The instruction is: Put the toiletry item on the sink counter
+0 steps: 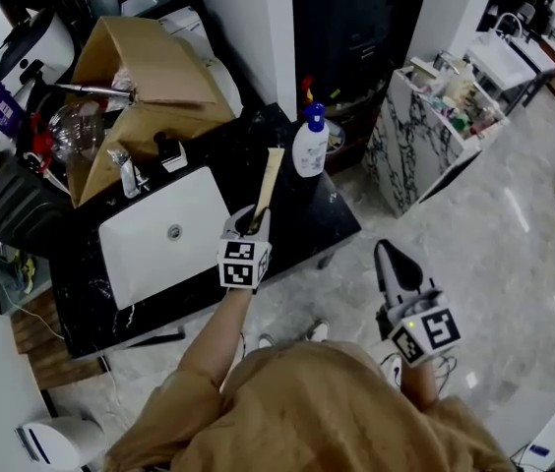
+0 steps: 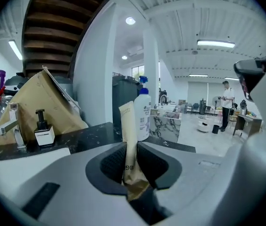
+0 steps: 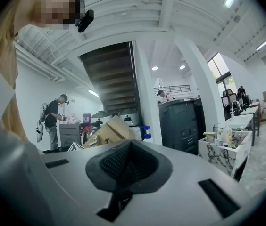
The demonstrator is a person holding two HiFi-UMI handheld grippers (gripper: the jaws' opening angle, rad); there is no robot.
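The person's tan top point(image 1: 317, 411) fills the bottom of the head view and hides almost all of the right forearm, so only that hand's marker cube and jaws show past it. The right gripper point(image 1: 388, 256) hangs over the pale floor, well off the counter's corner. In the right gripper view its ribbed pads point(image 3: 115, 161) meet with nothing between them: clenched and empty.

The left gripper point(image 1: 251, 224) is over the front part of the black sink counter point(image 1: 307, 219), just right of the white basin point(image 1: 150, 254). Its jaws stand a narrow way apart, grasping a flat beige toiletry tube point(image 2: 129, 126) near its crumpled lower end, with a pad pressed on each face. That lower end sinks out of sight in the gap behind the pads, and the dark print on the tube is too small to read.

From above, the tube slants out over the counter toward a white pump bottle point(image 1: 309, 146) with a blue top. Whether its far tip touches the stone cannot be told.

Behind the basin stand a faucet point(image 1: 125, 173) and a small square soap dispenser point(image 1: 169, 153). Beyond them is folded brown cardboard point(image 1: 150, 67), and what lies under it is hidden. The clutter to its left is dark and cut off by the frame. Farther off, in the left gripper view, a person point(image 2: 226, 105) stands beyond a marble-patterned cabinet point(image 1: 425, 136), small and indistinct.
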